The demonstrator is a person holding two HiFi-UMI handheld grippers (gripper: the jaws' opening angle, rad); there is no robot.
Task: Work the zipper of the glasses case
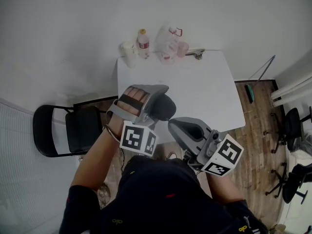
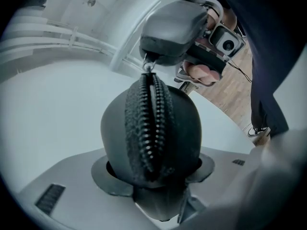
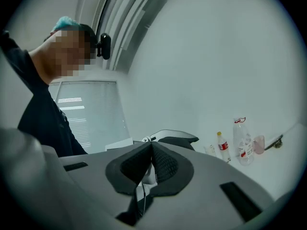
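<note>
Left gripper view shows the glasses case (image 2: 177,128) clamped between the jaws of the left gripper (image 2: 153,175), with its zipper (image 2: 151,123) facing the camera. At the far end of the case, the right gripper (image 2: 152,56) has its jaws pinched tight together on the little metal zipper pull (image 2: 149,67). The case is up in the air, and the white table (image 1: 204,82) lies below it and past it. I cannot tell if the teeth are joined or apart. I think the step now is getting ready to slide the zipper. Next, the right gripper should tug the pull straight along the line of teeth while the left gripper holds the case still.
</note>
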